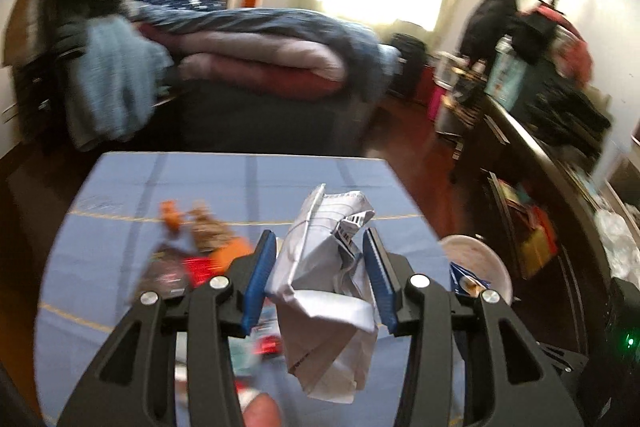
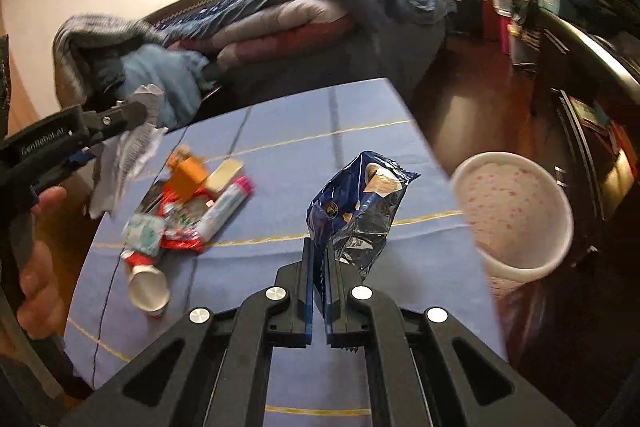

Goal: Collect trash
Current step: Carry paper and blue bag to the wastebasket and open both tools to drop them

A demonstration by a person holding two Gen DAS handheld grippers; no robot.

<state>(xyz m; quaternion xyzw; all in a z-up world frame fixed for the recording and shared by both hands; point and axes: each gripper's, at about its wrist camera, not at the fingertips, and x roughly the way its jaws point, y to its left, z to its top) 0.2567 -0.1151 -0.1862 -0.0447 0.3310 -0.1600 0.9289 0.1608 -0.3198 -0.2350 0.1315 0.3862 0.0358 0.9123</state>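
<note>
My left gripper (image 1: 320,247) is shut on a crumpled white paper wrapper (image 1: 328,287) and holds it above the blue tablecloth (image 1: 120,267); it also shows at the left of the right wrist view (image 2: 124,151). My right gripper (image 2: 319,251) is shut on a dark blue foil snack wrapper (image 2: 356,211), held up over the table. A pile of trash lies on the cloth: an orange box (image 2: 188,175), a red wrapper (image 2: 180,223), a pink-and-white tube (image 2: 228,207), and a tipped paper cup (image 2: 148,287).
A white bin with pink speckles (image 2: 516,215) stands off the table's right edge, also seen in the left wrist view (image 1: 480,259). A bed with piled blankets (image 1: 260,43) lies beyond the table. A dark cluttered desk (image 1: 560,155) runs along the right.
</note>
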